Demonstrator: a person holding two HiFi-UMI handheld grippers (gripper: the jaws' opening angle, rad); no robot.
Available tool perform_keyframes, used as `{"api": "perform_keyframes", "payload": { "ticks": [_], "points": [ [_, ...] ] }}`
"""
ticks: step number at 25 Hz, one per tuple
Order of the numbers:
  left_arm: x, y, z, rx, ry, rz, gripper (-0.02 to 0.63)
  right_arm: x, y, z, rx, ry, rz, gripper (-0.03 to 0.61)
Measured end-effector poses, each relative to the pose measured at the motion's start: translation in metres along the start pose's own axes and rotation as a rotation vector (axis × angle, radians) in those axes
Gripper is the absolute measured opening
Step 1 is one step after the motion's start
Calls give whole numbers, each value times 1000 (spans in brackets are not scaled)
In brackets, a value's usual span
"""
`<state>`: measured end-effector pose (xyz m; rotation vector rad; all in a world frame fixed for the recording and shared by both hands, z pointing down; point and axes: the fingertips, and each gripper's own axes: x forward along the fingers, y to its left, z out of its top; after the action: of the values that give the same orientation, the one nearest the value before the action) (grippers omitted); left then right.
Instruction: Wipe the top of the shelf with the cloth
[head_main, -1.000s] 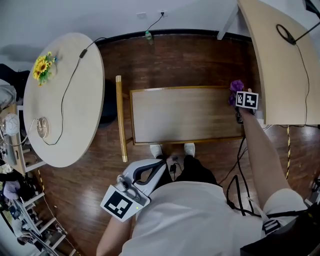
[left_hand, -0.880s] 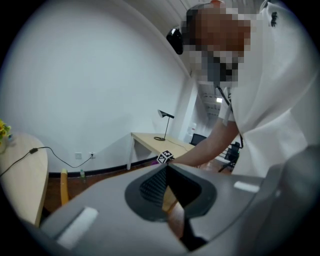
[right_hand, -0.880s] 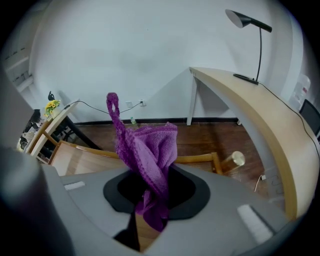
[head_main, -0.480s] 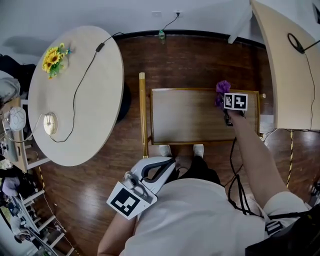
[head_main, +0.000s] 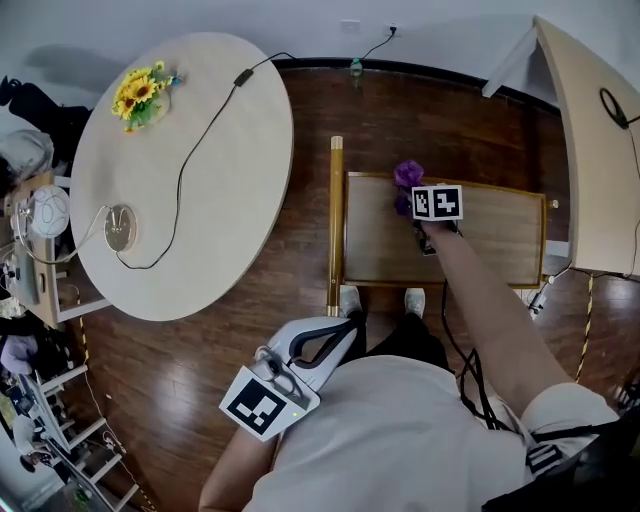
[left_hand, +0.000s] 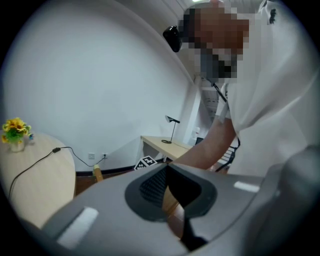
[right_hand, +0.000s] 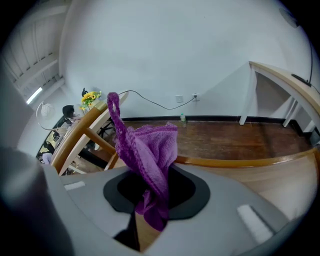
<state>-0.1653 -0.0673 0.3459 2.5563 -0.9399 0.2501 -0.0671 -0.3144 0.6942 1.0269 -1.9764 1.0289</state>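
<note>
Right claw (head_main: 418, 215) clenched on the cloth (head_main: 406, 176), bunched at its tips. The shelf top (head_main: 490, 240) stretches lengthwise to the claw's right. Left claw (head_main: 300, 350) is clenched, empty, well behind.

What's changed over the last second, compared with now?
The right gripper, shut on the cloth, swept left along the far edge of the shelf top, from its right end toward its left end. The left gripper stayed shut and empty at the person's side.
</note>
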Motion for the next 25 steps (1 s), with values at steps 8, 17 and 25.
{"api": "perform_keyframes", "payload": {
  "ticks": [8, 17, 25],
  "points": [
    [-37, 15, -14, -26, -6, 63, 18, 39, 89, 7, 20, 11, 113, 101],
    [-32, 18, -20, -33, -16, 40, 18, 37, 108, 6, 26, -4, 173, 101],
    [28, -11, -3, 5, -24, -89, 18, -60, 1, -19, 31, -71, 94, 101]
  ]
}}
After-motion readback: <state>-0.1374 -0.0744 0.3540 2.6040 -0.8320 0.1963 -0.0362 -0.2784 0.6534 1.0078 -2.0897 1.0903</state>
